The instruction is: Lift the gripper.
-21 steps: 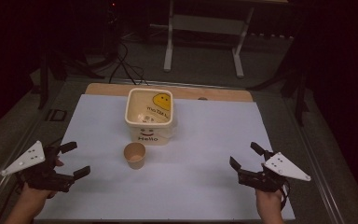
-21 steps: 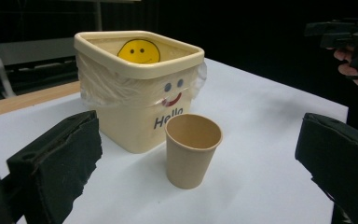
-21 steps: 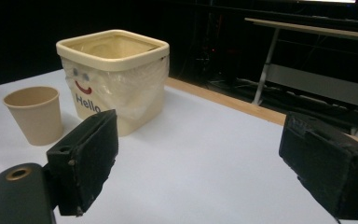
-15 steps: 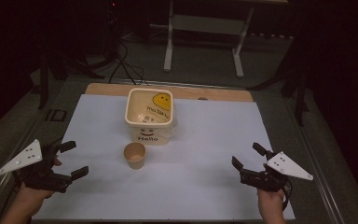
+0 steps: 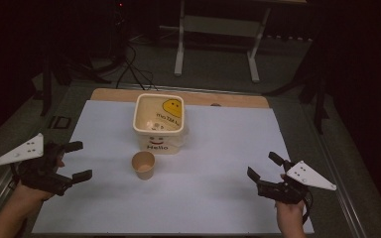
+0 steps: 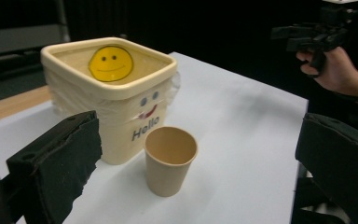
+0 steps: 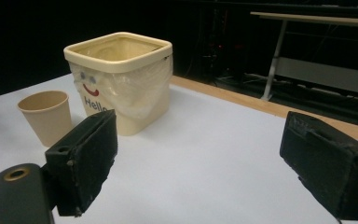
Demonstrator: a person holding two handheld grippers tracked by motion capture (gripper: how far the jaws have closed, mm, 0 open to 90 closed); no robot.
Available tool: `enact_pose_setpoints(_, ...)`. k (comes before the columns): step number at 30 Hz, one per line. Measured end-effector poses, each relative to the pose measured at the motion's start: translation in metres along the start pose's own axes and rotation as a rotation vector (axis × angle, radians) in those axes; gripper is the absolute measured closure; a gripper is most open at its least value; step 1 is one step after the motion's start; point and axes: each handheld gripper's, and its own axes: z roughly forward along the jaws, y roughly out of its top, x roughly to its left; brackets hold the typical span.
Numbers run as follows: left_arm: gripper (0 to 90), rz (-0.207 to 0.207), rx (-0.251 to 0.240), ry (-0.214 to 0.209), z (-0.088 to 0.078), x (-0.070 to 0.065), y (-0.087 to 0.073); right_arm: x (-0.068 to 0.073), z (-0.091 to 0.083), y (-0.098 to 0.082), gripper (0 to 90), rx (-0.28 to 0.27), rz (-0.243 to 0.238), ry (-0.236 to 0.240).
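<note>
Both tools sit at the near corners of the table (image 5: pixel 228 148), well apart from the things in the middle. The left tool (image 5: pixel 77 161) has its jaws spread wide and holds nothing; the right tool (image 5: pixel 264 166) is likewise wide open and empty. The cup (image 5: pixel 143 165) stands upright just in front of the tub (image 5: pixel 159 121), near it, though whether they touch is hard to tell.

This looks like the approach stage, with nothing grasped yet. The left tool faces the cup most directly, so the likely next move is to carry it forward, bracket the cup's wall with the jaws, and close gently so the paper does not crush.

The tub's inside is dim; small items seem to lie on its floor, but they can't be made out. The plastic wrap on its side blurs its printed face.
</note>
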Motion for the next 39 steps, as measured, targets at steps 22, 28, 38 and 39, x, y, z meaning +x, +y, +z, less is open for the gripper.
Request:
enact_pose_setpoints(22, 1.3, 0.151, 0.208, -0.106, 0.051, -0.006, 0.051, 0.002, 0.004, 0.001, 11.2, 0.022, 0.002, 0.039)
enact_pose_setpoints(28, 1.4, 0.187, 0.261, -0.116, 0.065, -0.009, 0.057, 0.003, 0.005, 0.0, 11.2, 0.031, -0.001, 0.048)
enact_pose_setpoints(38, 1.4, 0.236, 0.373, -0.145, 0.081, -0.014, 0.06, 0.004, 0.006, 0.0, 11.2, 0.037, 0.001, 0.058)
enact_pose_setpoints(39, 1.4, 0.245, 0.383, -0.147, 0.082, -0.015, 0.06, 0.004, 0.006, 0.0, 11.2, 0.039, -0.001, 0.06)
